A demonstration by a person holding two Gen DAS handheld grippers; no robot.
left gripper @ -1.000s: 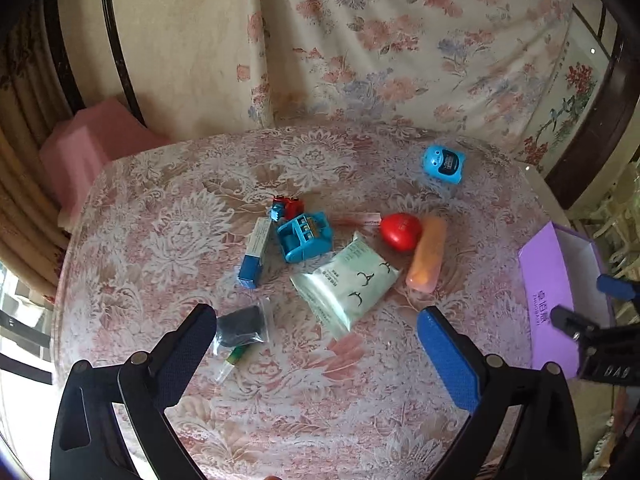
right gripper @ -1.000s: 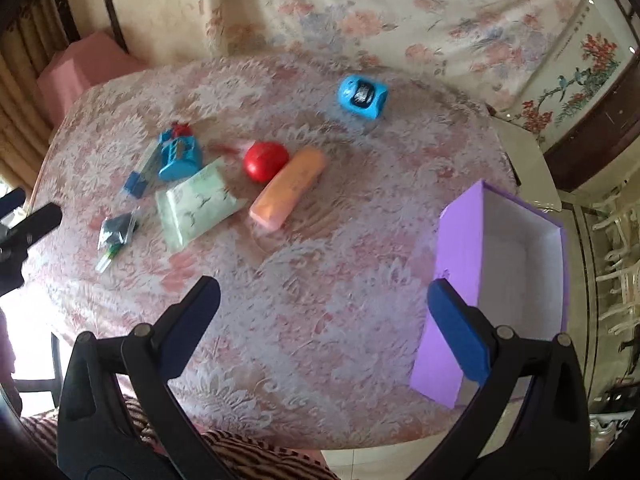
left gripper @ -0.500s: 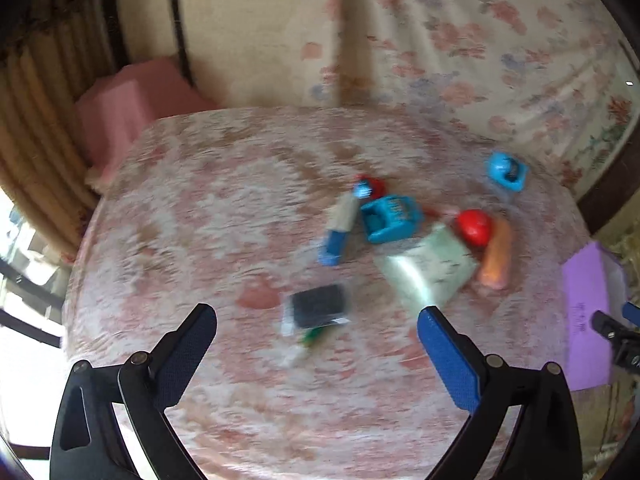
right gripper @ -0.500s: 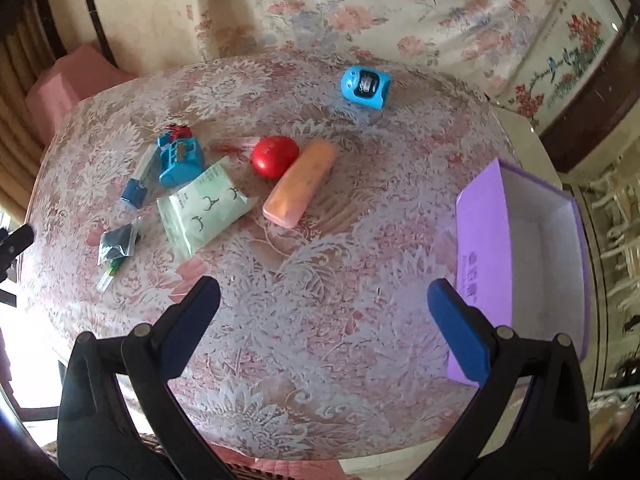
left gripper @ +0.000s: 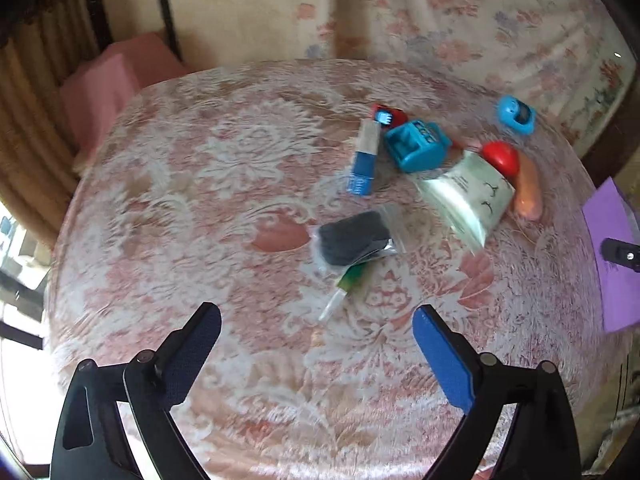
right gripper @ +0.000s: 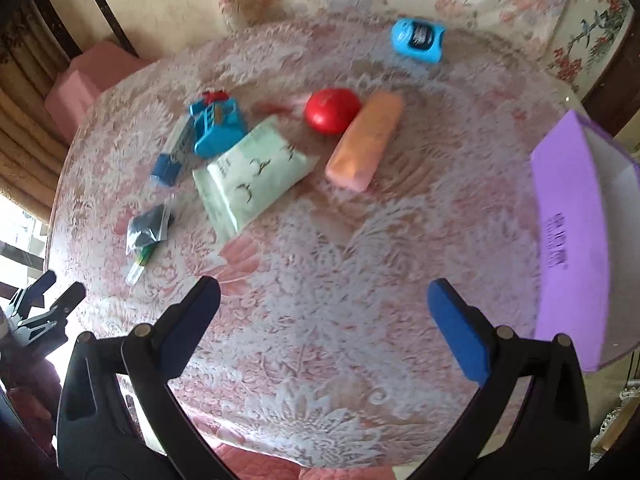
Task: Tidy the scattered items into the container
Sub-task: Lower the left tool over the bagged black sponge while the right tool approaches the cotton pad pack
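You see soft daylight in both views, and it enters from the window (left gripper: 12, 264) at the lower left, where the picture is burned out to white. Both pictures are a little smeared by motion, so the lace pattern of the tablecloth (right gripper: 328, 272) and the small print on the purple box (right gripper: 568, 240) are not sharp. The fisheye lens bends the table edge strongly, and the corners fall into black.
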